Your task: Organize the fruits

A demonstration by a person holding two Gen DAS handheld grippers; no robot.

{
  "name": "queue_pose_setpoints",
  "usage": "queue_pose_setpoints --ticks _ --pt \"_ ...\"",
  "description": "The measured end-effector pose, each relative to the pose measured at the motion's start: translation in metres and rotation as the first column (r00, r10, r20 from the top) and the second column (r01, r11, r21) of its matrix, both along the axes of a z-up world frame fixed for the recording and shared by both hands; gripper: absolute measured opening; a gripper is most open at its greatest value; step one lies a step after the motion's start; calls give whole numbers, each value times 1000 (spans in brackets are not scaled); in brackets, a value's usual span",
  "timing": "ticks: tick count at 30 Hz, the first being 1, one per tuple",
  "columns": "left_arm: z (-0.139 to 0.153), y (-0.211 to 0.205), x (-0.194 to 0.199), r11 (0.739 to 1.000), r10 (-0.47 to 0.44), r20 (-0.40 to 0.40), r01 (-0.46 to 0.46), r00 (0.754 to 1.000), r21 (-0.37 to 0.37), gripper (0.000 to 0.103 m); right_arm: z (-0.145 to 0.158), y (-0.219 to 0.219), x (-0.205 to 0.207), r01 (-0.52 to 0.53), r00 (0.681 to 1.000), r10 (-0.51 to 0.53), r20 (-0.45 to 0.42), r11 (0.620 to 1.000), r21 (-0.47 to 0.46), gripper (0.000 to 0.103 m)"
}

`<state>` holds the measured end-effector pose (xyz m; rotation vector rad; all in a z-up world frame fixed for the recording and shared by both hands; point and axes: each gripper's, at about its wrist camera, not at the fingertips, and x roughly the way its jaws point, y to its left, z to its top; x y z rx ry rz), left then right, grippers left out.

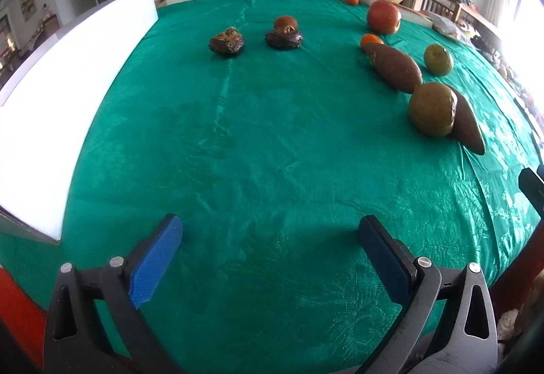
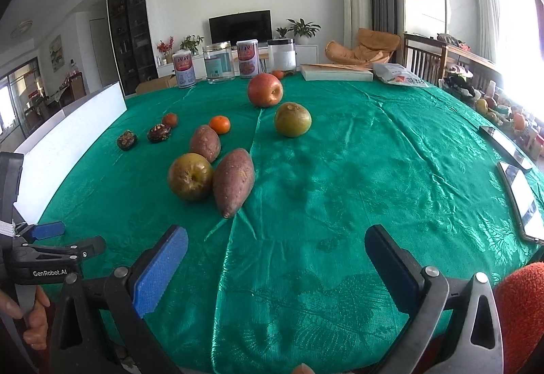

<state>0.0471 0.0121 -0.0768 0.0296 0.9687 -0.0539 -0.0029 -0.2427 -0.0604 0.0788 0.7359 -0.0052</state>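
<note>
Fruit all loose on the bench (image 2: 374,170), nothing sorted yet by the look of it. My left gripper (image 1: 270,258) is wide and empty, hovering low at the near edge; my right gripper (image 2: 277,267) likewise wide, nothing between the pads. Right view: red apple (image 2: 265,90) far centre, green apple (image 2: 292,119) just nearer, second green apple (image 2: 190,176) touching the near sweet potato (image 2: 234,182). Other sweet potato (image 2: 205,142) sits right behind that pair, orange (image 2: 219,124) just beyond it. Smaller orange (image 2: 169,119) and two dark wrinkled fruits (image 2: 158,133) are off left, near the white board (image 2: 68,142). Like kinds are split up, so grouping is my guess at the goal. Near apple and potato are closest to my right gripper, likely first pick; contact between them means one may roll when I lift the other. Cans and jars (image 2: 217,63) along the far edge look like backdrop, well apart from the fruit.
</note>
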Motion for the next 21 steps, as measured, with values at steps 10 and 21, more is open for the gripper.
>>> queue_pose_setpoints --ticks 10,21 --pt "0 0 -1 1000 4 2 -4 1000 2 103 -2 4 1 -28 1000 28 -11 1000 4 103" --pt "0 -1 -3 1000 -3 0 3 1000 3 103 0 5 0 -35 999 35 -5 999 7 103"
